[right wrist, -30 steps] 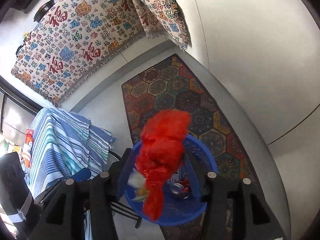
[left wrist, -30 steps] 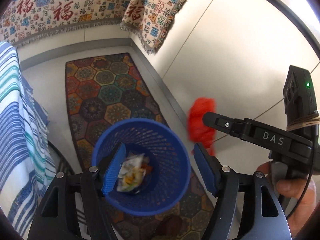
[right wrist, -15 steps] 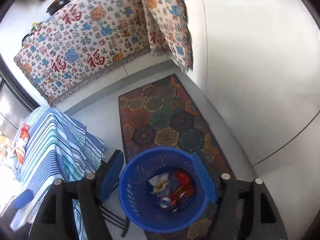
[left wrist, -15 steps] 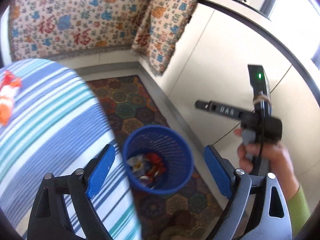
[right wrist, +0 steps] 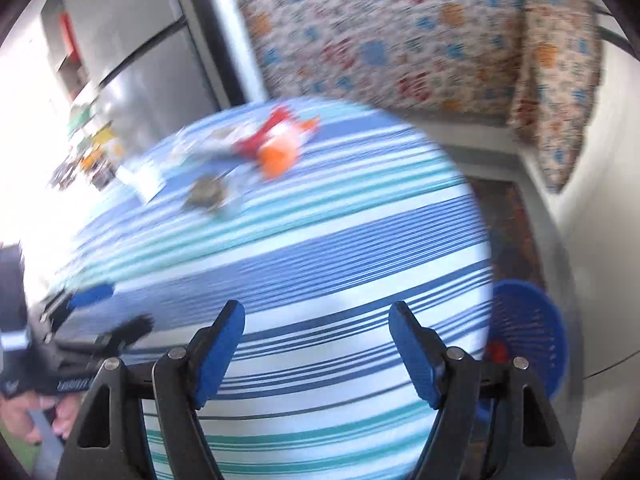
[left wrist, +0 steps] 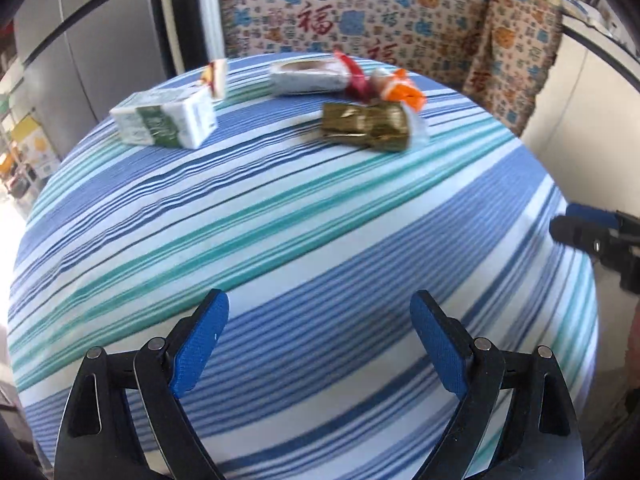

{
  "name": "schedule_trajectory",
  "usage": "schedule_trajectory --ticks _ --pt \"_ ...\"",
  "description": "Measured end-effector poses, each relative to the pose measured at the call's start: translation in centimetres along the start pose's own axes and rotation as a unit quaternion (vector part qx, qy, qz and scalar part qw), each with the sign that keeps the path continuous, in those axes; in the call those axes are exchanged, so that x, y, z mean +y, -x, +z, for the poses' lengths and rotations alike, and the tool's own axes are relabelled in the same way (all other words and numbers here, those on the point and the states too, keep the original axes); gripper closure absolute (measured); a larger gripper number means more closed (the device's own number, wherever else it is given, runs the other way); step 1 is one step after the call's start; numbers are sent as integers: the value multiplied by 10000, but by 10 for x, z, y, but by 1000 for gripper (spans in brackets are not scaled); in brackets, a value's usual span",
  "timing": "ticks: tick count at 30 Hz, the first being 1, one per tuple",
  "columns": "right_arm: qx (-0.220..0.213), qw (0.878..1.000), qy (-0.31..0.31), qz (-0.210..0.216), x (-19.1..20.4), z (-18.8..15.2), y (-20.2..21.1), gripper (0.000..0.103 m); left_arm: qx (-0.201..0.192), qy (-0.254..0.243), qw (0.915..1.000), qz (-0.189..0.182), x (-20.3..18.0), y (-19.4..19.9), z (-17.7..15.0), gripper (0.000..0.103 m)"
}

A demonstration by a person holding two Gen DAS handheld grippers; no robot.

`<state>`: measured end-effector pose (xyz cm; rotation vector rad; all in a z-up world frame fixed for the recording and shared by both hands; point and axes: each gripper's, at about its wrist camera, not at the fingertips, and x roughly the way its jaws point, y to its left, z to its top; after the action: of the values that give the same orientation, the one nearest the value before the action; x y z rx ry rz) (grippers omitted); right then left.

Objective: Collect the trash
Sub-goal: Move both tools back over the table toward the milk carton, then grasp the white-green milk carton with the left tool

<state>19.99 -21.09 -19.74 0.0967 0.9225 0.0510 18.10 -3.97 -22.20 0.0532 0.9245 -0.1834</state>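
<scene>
**op:** trash is mostly bunched at the far edge of the round table with the blue and teal striped tablecloth [left wrist: 320,220]. there's a white and green carton [left wrist: 166,120] lying on its side toward the far left, a crumpled olive-gold wrapper [left wrist: 366,124] nearer the middle, and behind that a white packet [left wrist: 306,76], a red wrapper [left wrist: 356,78] and an orange and white wrapper [left wrist: 400,90] all crowded together, touching or close to it. a small red and white piece [left wrist: 216,74] sits just behind the carton, too blurry to name.

**reply:** and the grippers?

**op:** left gripper [left wrist: 320,348] is spread wide over the near edge of the cloth, nothing between the blue pads [left wrist: 200,344]. right gripper [right wrist: 316,346] is the same, wide apart and empty, hanging over the near right part of the table. each one pokes into the side of the other's view.

**reply:** bin?

**op:** blue mesh wastebasket [right wrist: 528,328] is on the floor just past the table's right edge, partly hidden behind the right gripper's finger. something red [right wrist: 498,350] shows inside it low down. patterned rug [right wrist: 508,220] runs along the floor beyond it, and a cream cloth with red characters [left wrist: 360,12] hangs behind the table. right wrist view is motion-blurred, so the wrappers there are just smears of color.
</scene>
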Motion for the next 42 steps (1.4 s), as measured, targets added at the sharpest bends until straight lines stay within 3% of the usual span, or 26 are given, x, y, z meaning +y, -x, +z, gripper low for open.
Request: schedule_trajectory --ticks 2,4,9,13,17,20,24,29,31,33,34,36,39,42 --pt "100 9997 145 -194 24 0 -15 27 -64 -11 9997 229 19 -3 1 6" --pt "170 9995 17 -278 34 5 -30 25 -53 90 9997 211 32 -6 5 5" --pt "-77 9960 135 -881 59 23 -53 21 -37 336 9986 401 52 -9 5 0" --pt "-131 9957 84 -911 61 31 -62 11 -52 371 9984 430 58 -8 2 0" --pt "-119 9958 80 -903 61 33 -67 9 -47 434 9977 522 62 -8 4 1" --pt "-122 9958 85 -905 61 33 -66 9 -133 578 9968 537 66 -9 30 1" --pt "-123 9957 84 -912 62 33 -68 9 -302 1132 9911 635 77 -16 86 1" --pt "-128 9957 86 -912 63 33 -68 9 -66 1690 9803 1025 80 -55 139 1" --pt "-127 9957 84 -911 63 33 -68 9 31 1800 9771 1132 81 -68 144 9" --pt "-129 9957 81 -915 64 33 -69 9 80 1829 9771 1081 84 -73 140 42" --pt "-128 9957 78 -913 64 33 -69 9 86 1812 9783 1006 84 -73 137 51" --pt "-135 9956 83 -919 64 33 -68 8 70 1735 9812 839 88 -67 124 82" --pt "-136 9956 85 -921 64 33 -68 9 -44 1556 9870 391 98 -45 102 90" --pt "-136 9956 84 -920 64 33 -68 9 -111 1436 9893 -234 113 -15 75 90"
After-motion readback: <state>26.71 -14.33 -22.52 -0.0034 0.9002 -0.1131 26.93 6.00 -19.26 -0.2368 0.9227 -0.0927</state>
